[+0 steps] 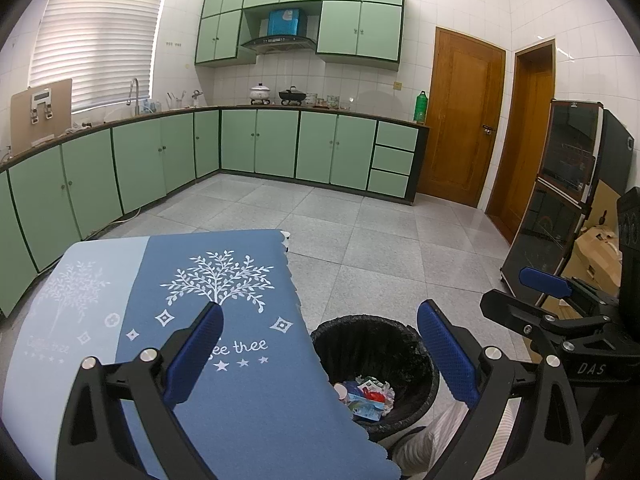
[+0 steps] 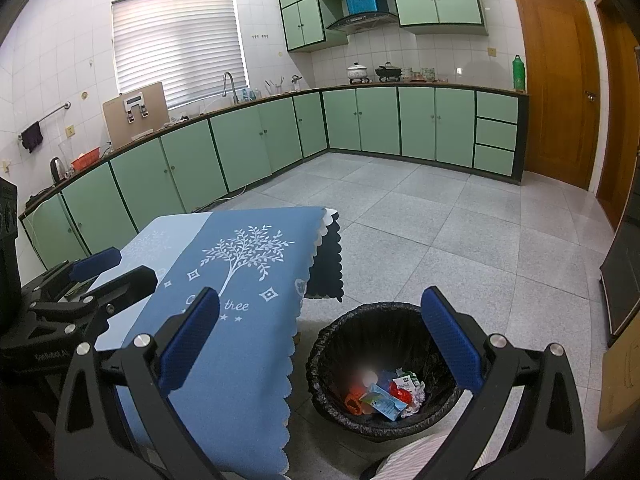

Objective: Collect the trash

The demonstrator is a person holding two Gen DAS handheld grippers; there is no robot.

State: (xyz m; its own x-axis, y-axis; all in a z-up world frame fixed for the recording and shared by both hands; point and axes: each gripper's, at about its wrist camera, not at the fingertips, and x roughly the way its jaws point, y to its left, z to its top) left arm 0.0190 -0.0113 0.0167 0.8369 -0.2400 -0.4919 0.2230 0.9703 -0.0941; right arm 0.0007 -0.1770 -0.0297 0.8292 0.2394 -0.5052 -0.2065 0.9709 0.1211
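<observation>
The room was a kitchen with white tiled walls (image 2: 60,60) and a grey speckled floor (image 2: 460,220). Green cupboards (image 2: 280,136) ran along two walls under a dark counter, and more green cupboards (image 1: 360,28) hung up high. A window (image 2: 176,40) had white blinds pulled down, with soft light coming through. A brown wooden door (image 1: 460,116) stood shut at the right. A table (image 1: 240,400) wore a blue cloth with white trees.
</observation>
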